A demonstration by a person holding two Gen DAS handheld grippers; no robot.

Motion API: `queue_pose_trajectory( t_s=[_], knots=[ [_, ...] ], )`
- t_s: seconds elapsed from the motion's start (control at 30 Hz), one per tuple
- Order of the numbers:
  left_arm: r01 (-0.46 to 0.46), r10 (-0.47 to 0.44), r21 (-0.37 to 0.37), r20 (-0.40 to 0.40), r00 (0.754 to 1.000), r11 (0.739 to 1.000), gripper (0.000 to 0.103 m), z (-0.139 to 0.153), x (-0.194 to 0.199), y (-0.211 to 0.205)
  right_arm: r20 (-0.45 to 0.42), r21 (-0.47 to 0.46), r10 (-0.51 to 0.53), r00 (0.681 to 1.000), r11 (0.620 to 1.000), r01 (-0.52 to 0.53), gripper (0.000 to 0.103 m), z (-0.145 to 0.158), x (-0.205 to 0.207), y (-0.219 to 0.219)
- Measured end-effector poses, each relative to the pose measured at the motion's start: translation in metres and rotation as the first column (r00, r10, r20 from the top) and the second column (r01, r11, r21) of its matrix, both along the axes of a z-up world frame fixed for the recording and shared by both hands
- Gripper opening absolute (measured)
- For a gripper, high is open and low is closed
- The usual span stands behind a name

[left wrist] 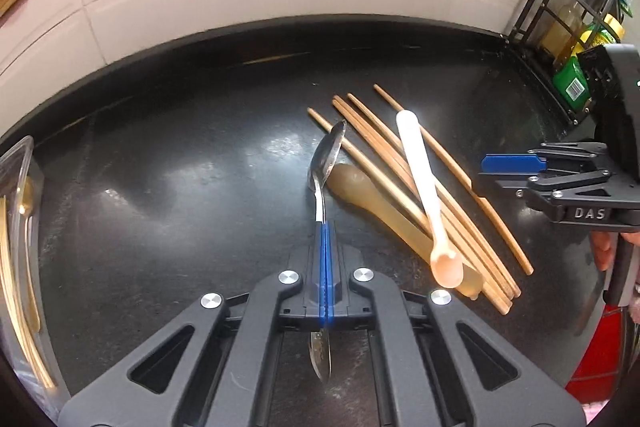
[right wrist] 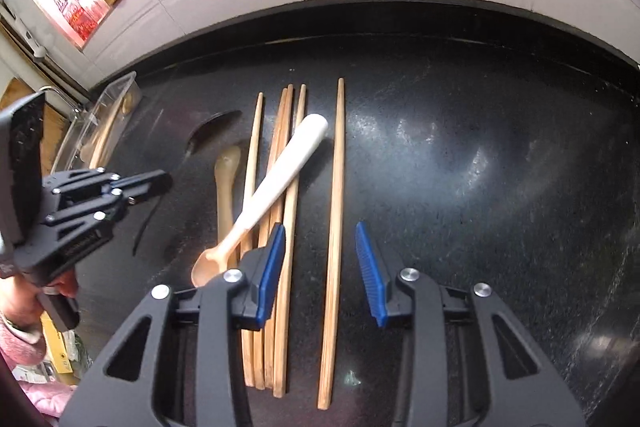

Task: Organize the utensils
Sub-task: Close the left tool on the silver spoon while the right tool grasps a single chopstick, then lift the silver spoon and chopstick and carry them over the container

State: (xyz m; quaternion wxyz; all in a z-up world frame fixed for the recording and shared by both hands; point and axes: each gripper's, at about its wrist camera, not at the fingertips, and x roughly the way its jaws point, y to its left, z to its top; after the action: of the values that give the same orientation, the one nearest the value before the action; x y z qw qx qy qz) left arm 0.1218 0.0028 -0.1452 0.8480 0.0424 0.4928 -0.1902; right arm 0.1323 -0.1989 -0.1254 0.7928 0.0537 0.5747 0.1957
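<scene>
Your left tongs (left wrist: pixel 326 255) pinch a slim steel spoon (left wrist: pixel 326 163); your right tongs (right wrist: pixel 322 267) stand spread astride one wooden chopstick (right wrist: pixel 335 227) on the glossy black bench (right wrist: pixel 480 167).

Open black counter (right wrist: pixel 480 147) right of the lone chopstick (right wrist: pixel 334 227), bare to the wall. Crowded left of it: chopstick bundle (right wrist: pixel 280 207) under a white spoon (right wrist: pixel 276 183). Clear container (right wrist: pixel 100 123) blocking far left; wire rack (left wrist: pixel 560 27) filling the right corner.
</scene>
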Motion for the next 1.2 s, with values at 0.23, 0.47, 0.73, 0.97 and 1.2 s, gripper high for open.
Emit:
queue_pose_trajectory(
  t_s=[0.23, 0.47, 0.73, 0.97, 1.2],
  knots=[
    [-0.023, 0.023, -0.019, -0.002, 1.0, 1.0, 0.0, 0.001, -0.004, 0.011, 0.002, -0.058, 0.028, 1.0, 0.998, -0.028, 0.037, -0.006, 0.003, 0.01],
    [-0.039, 0.04, -0.039, 0.02, 0.999, 0.998, 0.0, 0.012, -0.013, 0.035, -0.005, -0.079, 0.037, 0.999, 0.996, -0.037, 0.027, -0.014, 0.005, 0.01],
    [-0.057, 0.058, -0.043, 0.02, 0.998, 0.997, 0.0, 0.021, -0.013, 0.038, -0.006, -0.092, 0.024, 1.0, 0.995, -0.024, 0.007, -0.017, 0.008, 0.01],
    [-0.06, 0.061, -0.038, 0.031, 0.998, 0.997, 0.0, 0.024, -0.01, 0.033, 0.021, -0.071, -0.022, 1.0, 0.997, 0.023, 0.007, -0.001, 0.004, -0.002],
    [-0.1, 0.103, -0.053, 0.06, 0.993, 0.994, 0.0, 0.042, -0.007, 0.04, 0.081, -0.019, -0.054, 0.995, 0.998, 0.056, 0.007, 0.04, 0.009, -0.005]
  ],
)
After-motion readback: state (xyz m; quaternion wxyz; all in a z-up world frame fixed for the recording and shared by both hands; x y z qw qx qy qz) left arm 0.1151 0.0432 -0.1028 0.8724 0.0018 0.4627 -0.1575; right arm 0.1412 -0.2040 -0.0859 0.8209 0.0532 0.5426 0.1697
